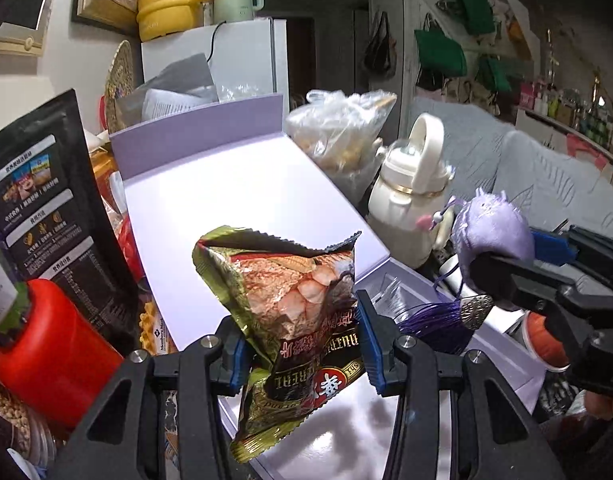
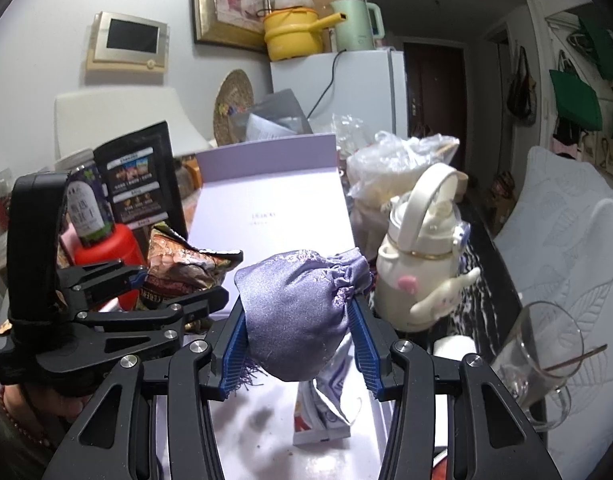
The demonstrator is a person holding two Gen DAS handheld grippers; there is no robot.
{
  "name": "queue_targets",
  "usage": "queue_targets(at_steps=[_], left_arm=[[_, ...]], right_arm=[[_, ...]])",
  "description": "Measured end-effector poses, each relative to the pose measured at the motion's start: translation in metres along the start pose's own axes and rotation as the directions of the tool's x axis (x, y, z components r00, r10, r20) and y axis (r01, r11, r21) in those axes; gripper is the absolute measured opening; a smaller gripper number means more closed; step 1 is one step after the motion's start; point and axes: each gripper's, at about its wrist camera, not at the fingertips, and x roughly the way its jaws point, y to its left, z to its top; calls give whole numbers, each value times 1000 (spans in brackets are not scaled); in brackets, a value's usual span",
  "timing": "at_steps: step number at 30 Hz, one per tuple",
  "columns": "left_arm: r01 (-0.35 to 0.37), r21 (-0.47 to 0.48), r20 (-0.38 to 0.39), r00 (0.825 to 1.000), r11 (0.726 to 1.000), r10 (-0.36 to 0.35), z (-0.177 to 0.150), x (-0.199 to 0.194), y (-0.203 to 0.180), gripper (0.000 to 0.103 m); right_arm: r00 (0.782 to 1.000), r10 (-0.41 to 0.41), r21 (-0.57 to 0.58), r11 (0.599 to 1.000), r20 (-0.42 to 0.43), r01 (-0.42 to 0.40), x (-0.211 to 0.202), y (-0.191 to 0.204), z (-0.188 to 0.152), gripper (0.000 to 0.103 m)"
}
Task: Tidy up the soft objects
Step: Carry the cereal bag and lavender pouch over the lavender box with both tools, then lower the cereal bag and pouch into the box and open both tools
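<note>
"CEREAL" lettering shows on the snack packet (image 1: 290,312) in left gripper (image 1: 302,344).

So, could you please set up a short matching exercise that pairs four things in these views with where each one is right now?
Things:
1. snack packet
2. lilac satin pouch
3. yellow pot
4. cream bottle

Places:
A. on top of the white fridge
B. between the fingers of the right gripper
C. standing to the right of the lilac box
D. between the fingers of the left gripper

Pairs: 1-D, 2-B, 3-A, 4-C
</note>
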Motion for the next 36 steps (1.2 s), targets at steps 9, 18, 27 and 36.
queue_targets(at_steps=[9,18,27,36], left_arm=[[-6,33,-102,995,999,9,-14,32,-7,45],[-18,5,-199,980,1000,19,-22,54,-3,45],[-22,-33,-326,945,999,10,-29,82,2,45],[-34,-61,-393,920,998,8,-28,96,9,50]], right_arm=[[998,-29,-13,1000,-60,28,20,-5,-10,47],[994,-13,10,1000,-111,14,34,-11,-16,47],[988,-20,32,999,-152,26,40,-18,-19,48],[981,-28,34,999,-191,35,47,-21,-22,49]])
